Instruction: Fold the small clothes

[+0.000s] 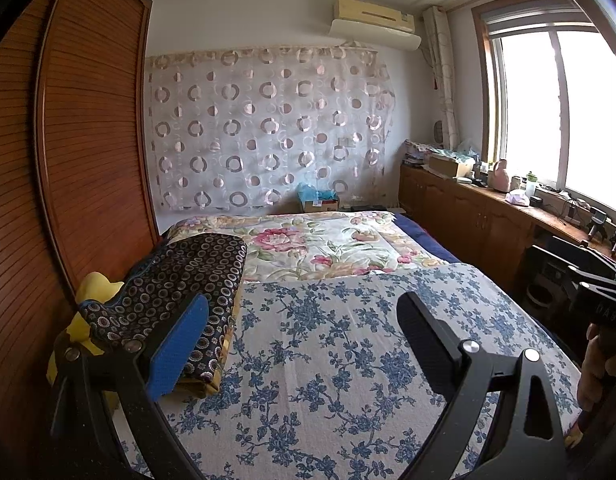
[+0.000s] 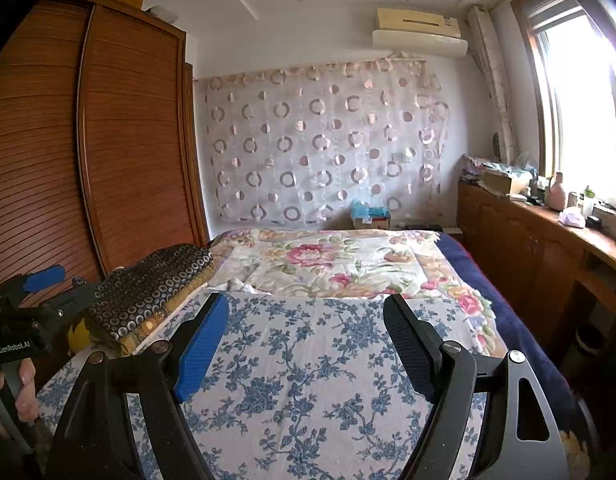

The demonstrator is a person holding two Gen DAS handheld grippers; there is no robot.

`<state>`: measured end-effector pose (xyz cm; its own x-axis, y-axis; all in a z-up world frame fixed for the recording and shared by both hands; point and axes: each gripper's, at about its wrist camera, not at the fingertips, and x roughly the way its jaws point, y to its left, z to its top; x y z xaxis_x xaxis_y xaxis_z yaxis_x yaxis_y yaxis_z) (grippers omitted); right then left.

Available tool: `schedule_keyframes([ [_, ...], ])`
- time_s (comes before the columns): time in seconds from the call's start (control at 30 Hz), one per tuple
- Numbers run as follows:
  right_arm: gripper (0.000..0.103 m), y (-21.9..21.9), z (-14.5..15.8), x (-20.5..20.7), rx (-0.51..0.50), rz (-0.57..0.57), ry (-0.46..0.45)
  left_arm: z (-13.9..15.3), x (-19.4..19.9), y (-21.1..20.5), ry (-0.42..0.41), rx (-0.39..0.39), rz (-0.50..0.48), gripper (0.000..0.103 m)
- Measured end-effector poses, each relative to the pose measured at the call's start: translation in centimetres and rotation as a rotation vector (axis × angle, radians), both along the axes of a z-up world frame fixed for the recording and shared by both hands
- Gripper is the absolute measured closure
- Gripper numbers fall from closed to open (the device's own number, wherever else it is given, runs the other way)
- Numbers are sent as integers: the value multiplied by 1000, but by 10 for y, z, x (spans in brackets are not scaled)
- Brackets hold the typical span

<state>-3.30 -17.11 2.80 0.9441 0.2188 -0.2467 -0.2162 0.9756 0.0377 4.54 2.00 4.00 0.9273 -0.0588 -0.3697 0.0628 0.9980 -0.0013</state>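
My left gripper [image 1: 304, 300] hangs open over a blue floral cloth [image 1: 339, 360] spread flat on the near part of the bed, with nothing between its fingers. My right gripper [image 2: 306, 300] is open the same way above the same blue floral cloth [image 2: 308, 360]. A folded dark fabric with a ring pattern [image 1: 180, 280] lies on a yellow-edged stack at the bed's left side, just beyond the left gripper's blue pad [image 1: 176, 352]. The right wrist view shows this dark fabric [image 2: 152, 280] left of the gripper. A hand [image 2: 24, 384] holds the left gripper's handle.
A pink floral quilt [image 1: 327, 244] covers the far half of the bed. A wooden wardrobe [image 1: 88, 140] stands close on the left. Low wooden cabinets [image 1: 467, 216] with bottles and boxes run under the window on the right. A cardboard box [image 2: 369, 220] sits behind the bed.
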Motion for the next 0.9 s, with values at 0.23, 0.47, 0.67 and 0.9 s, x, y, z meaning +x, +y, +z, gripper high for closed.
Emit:
schedule_keyframes([
  [0.23,22,-1,-1,2,-2,1,-1,3,0,3,-8,0,8,7],
  [0.47,22,-1,-4,4,-4,5,0,3,0,4,-11,1,7,7],
  [0.67,22,0,-5,4,-4,6,-1,3,0,4,-10,1,8,7],
  [0.9,22,0,-5,5,-4,6,-1,3,0,4,-11,1,8,7],
])
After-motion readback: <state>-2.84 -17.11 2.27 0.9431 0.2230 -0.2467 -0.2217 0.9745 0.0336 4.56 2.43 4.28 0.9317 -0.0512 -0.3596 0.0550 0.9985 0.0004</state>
